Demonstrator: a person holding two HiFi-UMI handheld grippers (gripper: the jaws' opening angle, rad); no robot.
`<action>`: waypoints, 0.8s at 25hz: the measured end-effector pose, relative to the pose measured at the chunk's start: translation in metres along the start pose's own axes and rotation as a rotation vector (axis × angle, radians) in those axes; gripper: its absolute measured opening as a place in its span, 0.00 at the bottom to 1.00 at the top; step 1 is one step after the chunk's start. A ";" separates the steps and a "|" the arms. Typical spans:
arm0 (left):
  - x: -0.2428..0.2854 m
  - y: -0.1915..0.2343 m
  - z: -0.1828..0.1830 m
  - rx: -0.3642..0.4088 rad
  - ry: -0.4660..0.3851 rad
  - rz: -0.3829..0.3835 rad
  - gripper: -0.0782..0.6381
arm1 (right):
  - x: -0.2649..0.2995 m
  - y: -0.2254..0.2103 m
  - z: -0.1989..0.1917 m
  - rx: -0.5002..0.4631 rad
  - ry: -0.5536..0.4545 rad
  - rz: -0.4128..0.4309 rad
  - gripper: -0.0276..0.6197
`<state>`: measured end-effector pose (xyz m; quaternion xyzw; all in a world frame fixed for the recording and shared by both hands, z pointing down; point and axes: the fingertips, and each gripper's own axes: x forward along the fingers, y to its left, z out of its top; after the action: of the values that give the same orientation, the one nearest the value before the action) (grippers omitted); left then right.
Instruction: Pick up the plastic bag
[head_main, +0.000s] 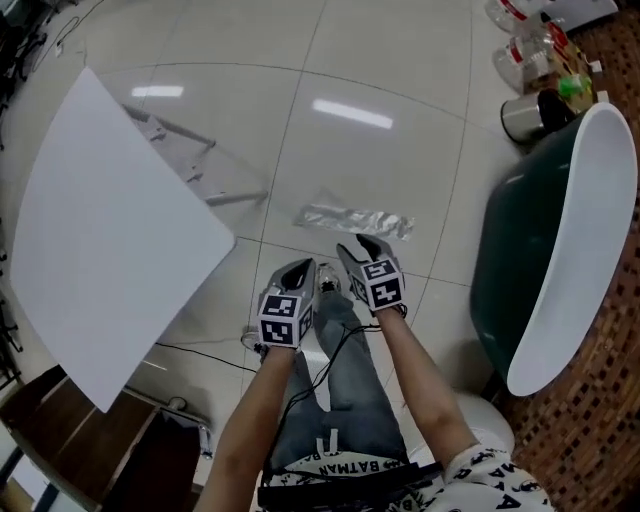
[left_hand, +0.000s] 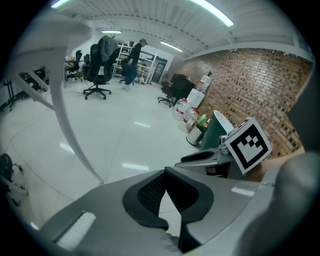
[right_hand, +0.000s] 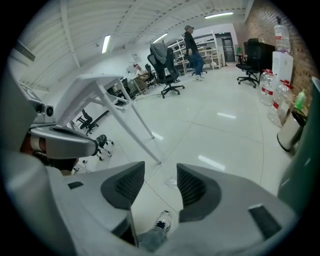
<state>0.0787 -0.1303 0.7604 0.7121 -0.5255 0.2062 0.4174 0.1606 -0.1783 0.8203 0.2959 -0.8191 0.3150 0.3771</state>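
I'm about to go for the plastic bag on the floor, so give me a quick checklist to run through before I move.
1. The plastic bag is in sight: ok, it lies on the floor.
2. The right gripper is open: ok, jaws apart, nothing between them.
3. The left gripper is open: not ok, jaws together at the tips, empty.
4. Grippers at the bag: not ok, both held short of it, not touching.
5. Way clear: ok, bare floor around the bag; the table stands off to the left.
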 end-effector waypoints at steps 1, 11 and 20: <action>0.020 0.006 -0.010 -0.004 0.017 0.001 0.11 | 0.016 -0.012 -0.007 0.005 0.005 -0.004 0.38; 0.200 0.083 -0.112 -0.024 0.123 -0.021 0.11 | 0.210 -0.085 -0.113 -0.024 0.100 -0.012 0.38; 0.287 0.130 -0.182 -0.018 0.215 -0.024 0.11 | 0.333 -0.127 -0.180 -0.096 0.203 -0.013 0.45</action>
<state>0.0895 -0.1609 1.1228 0.6885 -0.4709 0.2717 0.4800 0.1504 -0.2074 1.2184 0.2494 -0.7889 0.3012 0.4740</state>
